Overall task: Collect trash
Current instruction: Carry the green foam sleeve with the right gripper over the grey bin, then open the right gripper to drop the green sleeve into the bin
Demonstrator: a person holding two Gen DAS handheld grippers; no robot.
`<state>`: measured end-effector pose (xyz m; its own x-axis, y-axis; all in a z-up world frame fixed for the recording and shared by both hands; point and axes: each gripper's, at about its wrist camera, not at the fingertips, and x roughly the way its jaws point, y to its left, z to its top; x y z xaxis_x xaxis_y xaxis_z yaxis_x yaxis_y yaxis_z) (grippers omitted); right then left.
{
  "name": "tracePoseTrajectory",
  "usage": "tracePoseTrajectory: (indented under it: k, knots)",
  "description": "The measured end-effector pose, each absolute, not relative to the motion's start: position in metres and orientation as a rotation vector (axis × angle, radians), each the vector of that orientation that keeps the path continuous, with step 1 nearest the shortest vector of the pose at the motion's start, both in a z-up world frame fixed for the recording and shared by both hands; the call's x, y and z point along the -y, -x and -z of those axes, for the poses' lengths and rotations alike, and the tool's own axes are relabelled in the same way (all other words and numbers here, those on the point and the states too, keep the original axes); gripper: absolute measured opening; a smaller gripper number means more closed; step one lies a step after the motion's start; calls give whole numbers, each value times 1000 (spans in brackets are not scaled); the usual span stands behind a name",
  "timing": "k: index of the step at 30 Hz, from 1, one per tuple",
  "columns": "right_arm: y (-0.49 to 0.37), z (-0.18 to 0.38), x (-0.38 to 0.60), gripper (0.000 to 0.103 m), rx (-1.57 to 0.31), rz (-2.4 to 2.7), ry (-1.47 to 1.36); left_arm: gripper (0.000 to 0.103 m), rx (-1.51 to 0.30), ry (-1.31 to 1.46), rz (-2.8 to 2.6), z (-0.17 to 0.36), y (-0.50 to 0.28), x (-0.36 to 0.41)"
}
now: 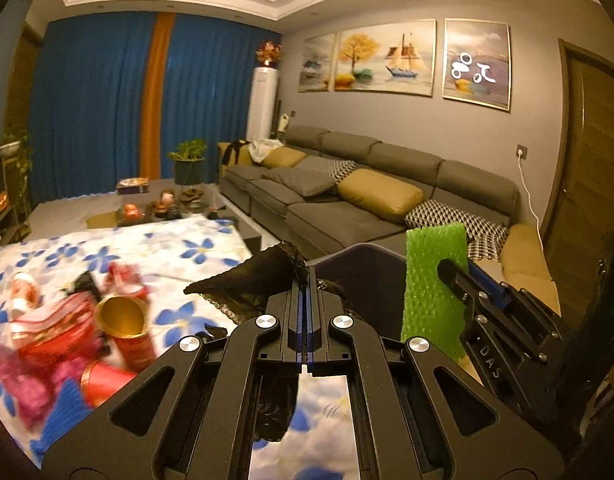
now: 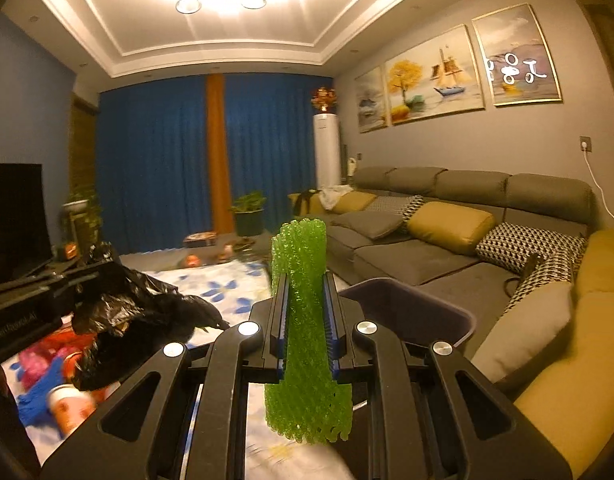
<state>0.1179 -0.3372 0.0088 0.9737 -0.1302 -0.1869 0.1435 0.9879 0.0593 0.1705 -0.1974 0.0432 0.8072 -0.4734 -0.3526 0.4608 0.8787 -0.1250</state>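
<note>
A: Nearest us, our left gripper (image 1: 305, 280) has its fingers clenched on the edge of the black trash bag (image 1: 251, 276); our right gripper (image 2: 305, 304) is grasping the green foam net (image 2: 303, 320), which stands upright between its fingers.

B: So we judge we're mid-deposit. Just beyond both sets of fingers sits the dark bin (image 2: 419, 304).

A: Next we'd carry the net over an opening, bag or bin, and release.

B: Left of the fingers, red cups (image 1: 123, 320) and wrappers remain on the floral worktop (image 1: 195, 248); the sofa (image 1: 347, 200) lies farthest.
</note>
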Motion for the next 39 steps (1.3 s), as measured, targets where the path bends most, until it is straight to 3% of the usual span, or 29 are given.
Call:
tracePoseTrajectory:
  k: [12,28,33,34,35,37,39]
  knots:
    - [-167,6,386,17,-215,178,-113,0,-432,12,561,-18,-240,275]
    - [-198,16,404,20,-256,196,-148,0,-505,-5,603,9,-276,304]
    - [-203,17,409,28,-264,203,-151,1,-520,8,629,11,-280,307]
    - [-203,16,410,29,-264,203,-156,2,-528,17,643,13,-283,307]
    - [-203,16,411,29,-263,204,-159,10,-540,31,649,14,-285,304]
    - [-204,17,415,33,-264,213,-173,29,-541,47,645,16,-287,299]
    - [-202,17,419,47,-262,217,-189,57,-532,65,633,15,-286,294]
